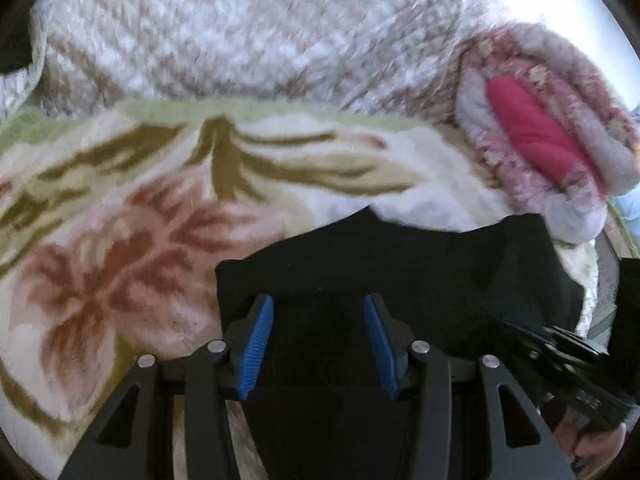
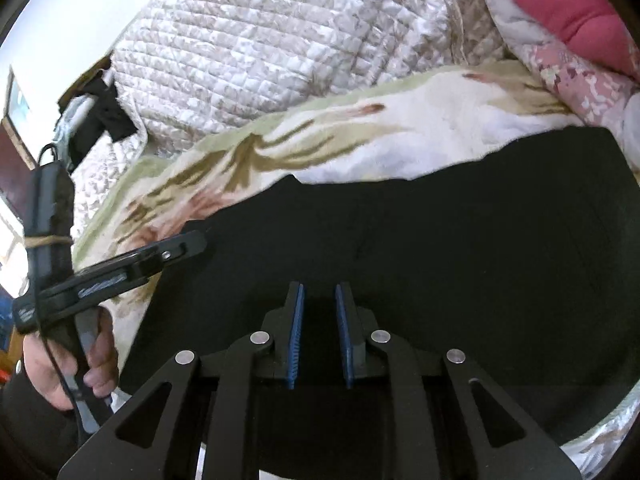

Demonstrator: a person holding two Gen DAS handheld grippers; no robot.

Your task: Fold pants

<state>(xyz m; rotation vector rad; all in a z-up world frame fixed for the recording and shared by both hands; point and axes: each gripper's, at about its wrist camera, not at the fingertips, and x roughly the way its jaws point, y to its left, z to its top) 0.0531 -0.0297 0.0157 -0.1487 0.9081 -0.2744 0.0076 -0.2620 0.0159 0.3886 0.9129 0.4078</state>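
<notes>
Black pants point(image 1: 400, 256) lie flat on a floral blanket point(image 1: 120, 220); their left edge and far edge show in the left wrist view. My left gripper point(image 1: 318, 300) hovers over the pants near that left edge, open, blue pads well apart, nothing between them. In the right wrist view the pants point(image 2: 440, 220) fill the middle. My right gripper point(image 2: 320, 287) is over them with a narrow gap between its blue pads, and no cloth is visibly pinched. A hand point(image 2: 44, 376) holds the left tool at the left edge of that view.
A white quilted bedspread point(image 1: 240, 40) is heaped behind the blanket. A pink and white floral quilt roll point(image 1: 540, 132) lies at the far right, close to the pants' far corner. A dark cloth point(image 2: 108, 108) sits at the far left by the bedspread.
</notes>
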